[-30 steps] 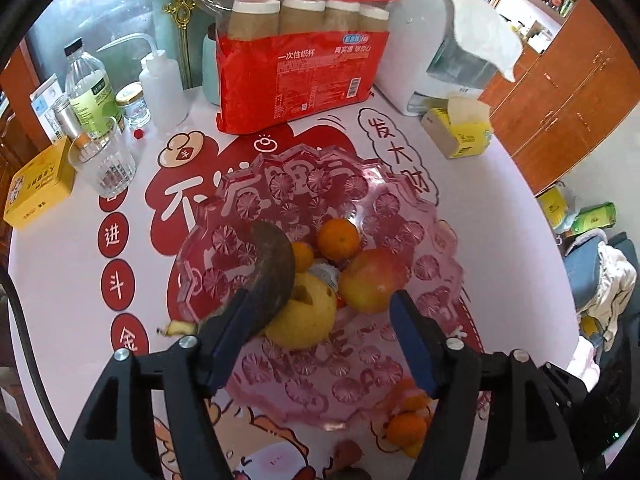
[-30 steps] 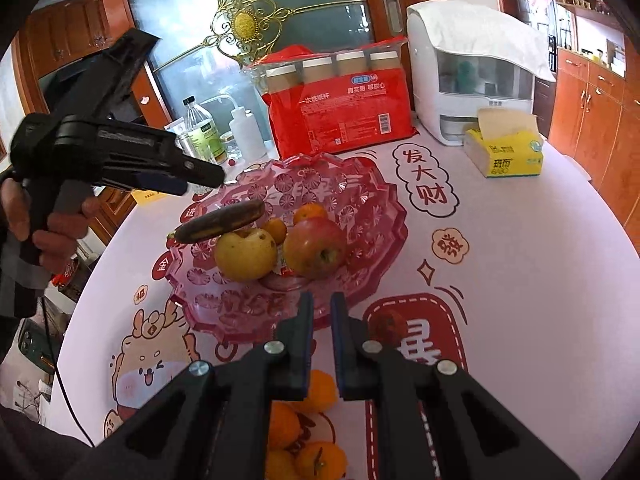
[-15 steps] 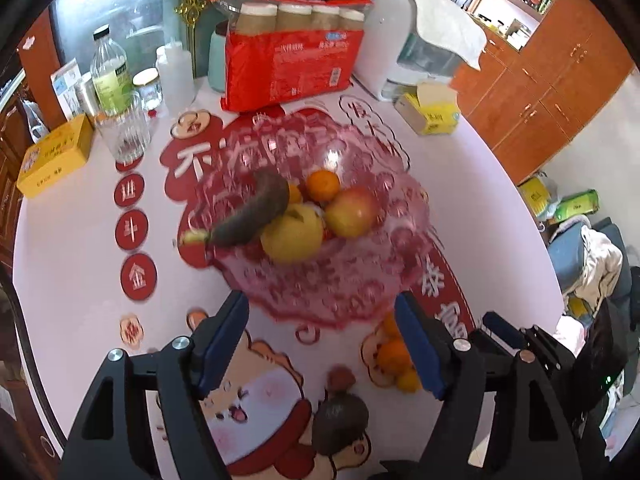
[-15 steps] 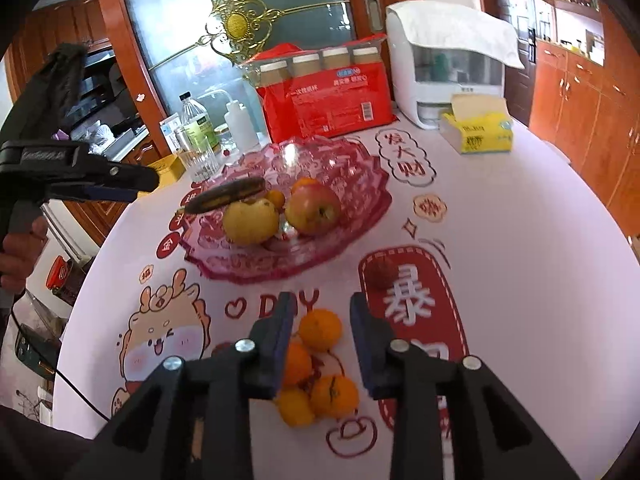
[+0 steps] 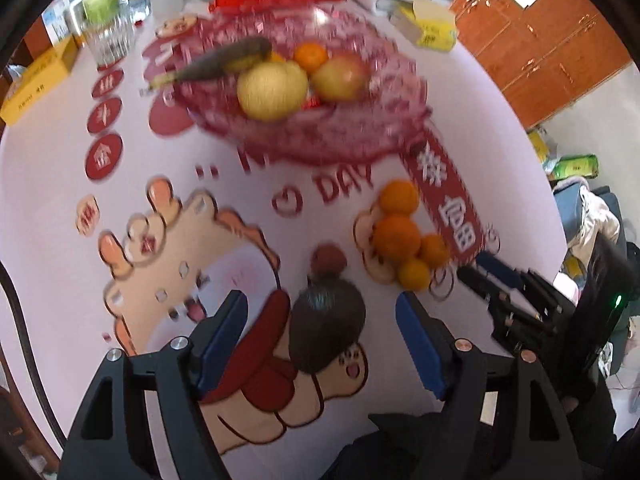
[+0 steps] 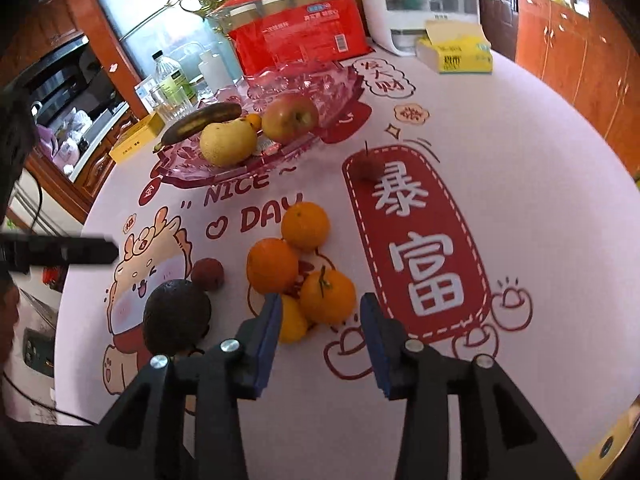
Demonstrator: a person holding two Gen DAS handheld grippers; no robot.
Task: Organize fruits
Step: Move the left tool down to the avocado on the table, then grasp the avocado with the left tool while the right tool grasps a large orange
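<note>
A pink glass bowl holds a dark banana, a yellow pear, a red apple and a small orange. On the table lie several oranges, a dark avocado, a small dark red fruit and another small red fruit. My left gripper is open with the avocado between its fingers. My right gripper is open just before the nearest orange.
At the back stand a red pack of paper cups, a white appliance, a yellow tissue box, bottles, a glass and a yellow box. The round table's edge curves away at right.
My left gripper has let go of the banana in the bowl, drawn back and come down around the avocado. My right gripper has opened and lowered toward the oranges.
</note>
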